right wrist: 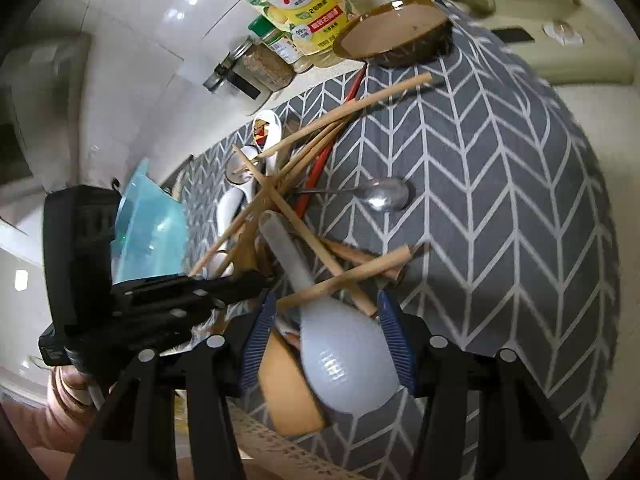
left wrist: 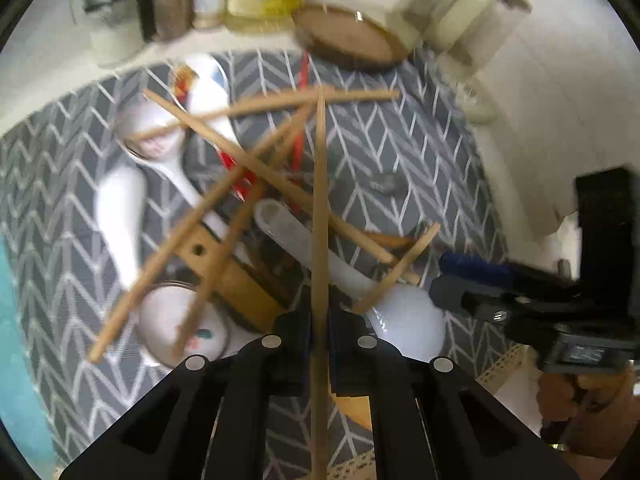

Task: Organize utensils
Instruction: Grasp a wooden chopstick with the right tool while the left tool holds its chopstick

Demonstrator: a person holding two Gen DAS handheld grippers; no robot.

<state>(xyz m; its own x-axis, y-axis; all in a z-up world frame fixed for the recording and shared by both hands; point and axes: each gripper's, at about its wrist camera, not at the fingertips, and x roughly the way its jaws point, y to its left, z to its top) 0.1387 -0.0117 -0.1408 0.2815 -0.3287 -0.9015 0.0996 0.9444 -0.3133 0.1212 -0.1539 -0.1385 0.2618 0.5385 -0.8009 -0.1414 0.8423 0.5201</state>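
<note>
A heap of utensils lies on a grey herringbone mat (right wrist: 500,200): wooden chopsticks (left wrist: 224,192), white ceramic spoons (left wrist: 120,208), a wooden spatula (left wrist: 228,276), red chopsticks (right wrist: 320,172) and a white rice paddle (right wrist: 344,360). My left gripper (left wrist: 320,312) is shut on one wooden chopstick (left wrist: 320,200), which runs straight up through its jaws over the heap. My right gripper (right wrist: 325,300) straddles the paddle's head, blue pads (right wrist: 396,336) on either side; the left pad stands a little off it. In the left wrist view the right gripper (left wrist: 438,280) is low on the right.
A metal spoon (right wrist: 384,196) lies alone on the mat. Behind the mat stand spice jars (right wrist: 264,64), a yellow bottle (right wrist: 300,0) and a round wooden-based container (right wrist: 396,28). A teal tub (right wrist: 152,232) sits at the left beside the left gripper (right wrist: 240,284).
</note>
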